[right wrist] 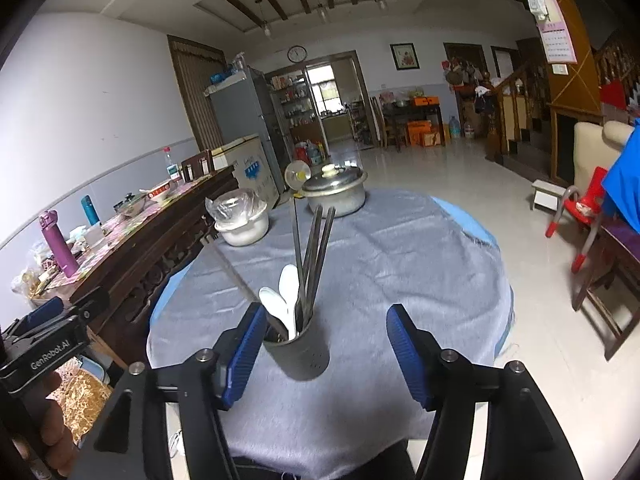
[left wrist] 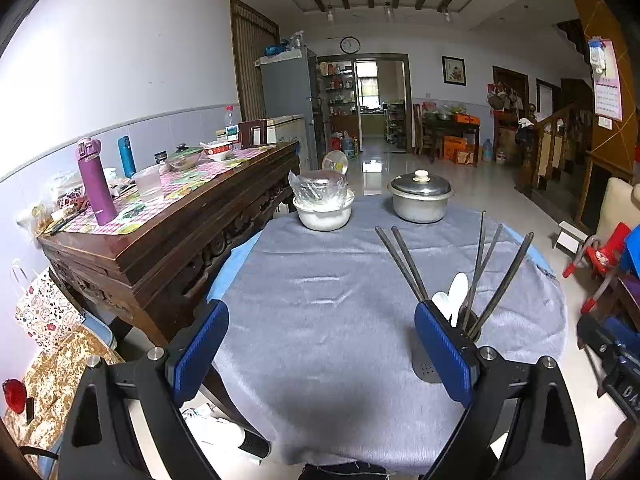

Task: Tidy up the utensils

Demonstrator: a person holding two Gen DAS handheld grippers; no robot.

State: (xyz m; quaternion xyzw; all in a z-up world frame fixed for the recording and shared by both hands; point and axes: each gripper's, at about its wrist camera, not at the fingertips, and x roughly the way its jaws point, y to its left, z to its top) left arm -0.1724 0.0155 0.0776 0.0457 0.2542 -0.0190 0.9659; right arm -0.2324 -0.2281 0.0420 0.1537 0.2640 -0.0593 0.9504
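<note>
A grey utensil holder (right wrist: 298,354) stands on the round table's grey cloth (right wrist: 400,264), near the front edge. Several dark chopsticks (right wrist: 316,256) and white spoons (right wrist: 288,284) stick up out of it. My right gripper (right wrist: 326,356) is open around the holder: the left pad (right wrist: 244,354) sits against its side, the right pad (right wrist: 408,356) stands clear of it. In the left wrist view the holder (left wrist: 470,322) is just behind the right finger (left wrist: 444,354). My left gripper (left wrist: 320,344) is wide open over bare cloth, holding nothing.
A lidded metal pot (left wrist: 420,196) and a white bowl with a plastic bag over it (left wrist: 324,208) stand at the table's far side. A cluttered wooden sideboard (left wrist: 168,232) runs along the left. A red child's chair (right wrist: 580,216) sits to the right.
</note>
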